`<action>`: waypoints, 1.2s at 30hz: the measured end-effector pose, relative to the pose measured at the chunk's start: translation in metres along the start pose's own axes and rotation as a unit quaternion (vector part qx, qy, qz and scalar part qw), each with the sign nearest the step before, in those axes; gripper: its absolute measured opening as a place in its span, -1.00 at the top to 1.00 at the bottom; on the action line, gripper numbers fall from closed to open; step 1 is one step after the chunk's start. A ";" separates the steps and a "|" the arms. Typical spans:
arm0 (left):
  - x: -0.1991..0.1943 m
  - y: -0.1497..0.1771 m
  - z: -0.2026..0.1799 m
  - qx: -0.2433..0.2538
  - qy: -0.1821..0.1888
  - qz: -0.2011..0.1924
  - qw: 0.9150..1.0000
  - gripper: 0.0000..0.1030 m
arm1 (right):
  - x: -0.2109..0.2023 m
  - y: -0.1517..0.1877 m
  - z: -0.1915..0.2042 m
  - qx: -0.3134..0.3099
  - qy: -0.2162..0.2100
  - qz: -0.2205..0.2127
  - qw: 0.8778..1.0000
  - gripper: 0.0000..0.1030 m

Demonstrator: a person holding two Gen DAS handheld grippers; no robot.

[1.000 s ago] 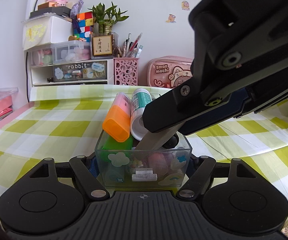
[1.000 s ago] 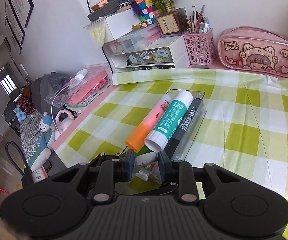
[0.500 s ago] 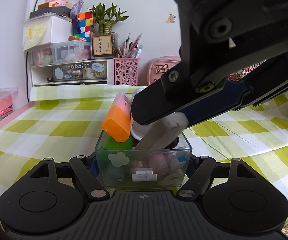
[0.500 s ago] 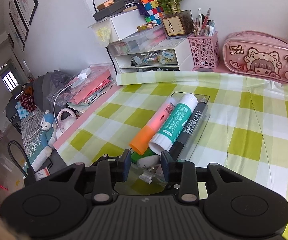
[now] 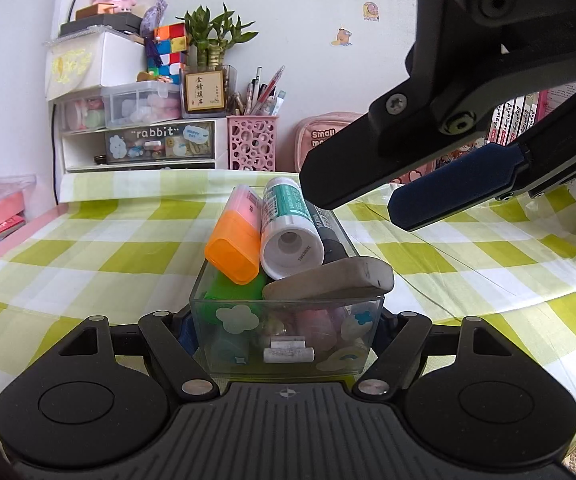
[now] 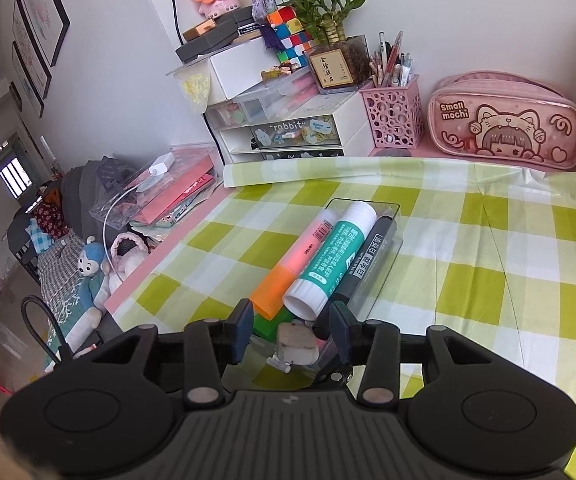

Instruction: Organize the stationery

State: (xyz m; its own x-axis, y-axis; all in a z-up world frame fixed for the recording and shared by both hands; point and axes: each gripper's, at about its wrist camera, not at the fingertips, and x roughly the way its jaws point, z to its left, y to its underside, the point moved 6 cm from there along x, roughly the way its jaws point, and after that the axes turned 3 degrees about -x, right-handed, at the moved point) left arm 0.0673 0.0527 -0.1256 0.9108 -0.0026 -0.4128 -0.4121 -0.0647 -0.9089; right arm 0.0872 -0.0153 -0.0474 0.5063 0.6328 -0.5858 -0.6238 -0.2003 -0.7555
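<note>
Left wrist view shows my left gripper (image 5: 286, 320) clamped on the clear box (image 5: 288, 332), steadying it on the checked cloth (image 5: 88, 248). My right gripper (image 5: 351, 196) has just been opening and hangs above, jaws wide and empty. The eraser (image 5: 327, 280) lies across the near rim, atop the highlighter (image 5: 234, 248), glue stick (image 5: 289, 236) and marker (image 5: 327, 236). Nothing loose shows, so I judge sorting nearly done, though the fisheye hides much.

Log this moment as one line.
left gripper: shut on clear box | right gripper: jaws just opening, empty | eraser: resting on box contents
</note>
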 end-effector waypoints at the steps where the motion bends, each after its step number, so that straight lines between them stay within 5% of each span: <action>1: -0.001 0.000 0.000 0.000 0.002 0.000 1.000 -0.53 | -0.002 0.000 -0.001 0.000 0.002 -0.001 1.000 -0.45; 9: -0.002 -0.004 0.003 0.004 0.001 0.053 0.999 -0.80 | -0.033 -0.004 -0.018 0.011 0.029 -0.030 0.999 -0.54; 27: -0.042 -0.021 -0.006 0.012 0.023 0.138 0.990 -0.90 | -0.097 0.029 -0.046 0.029 0.144 -0.075 0.986 -0.78; 36: -0.065 -0.034 -0.016 0.036 -0.016 0.146 0.988 -0.90 | -0.118 0.037 -0.041 0.046 0.195 -0.069 0.977 -0.96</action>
State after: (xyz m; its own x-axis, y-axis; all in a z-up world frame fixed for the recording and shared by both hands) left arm 0.0227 0.0389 -0.0666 0.7519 0.0201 -0.6590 -0.6592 0.0056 -0.7520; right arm 0.0289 -0.1279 -0.0182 0.7664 0.3112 -0.5620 -0.5763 -0.0534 -0.8155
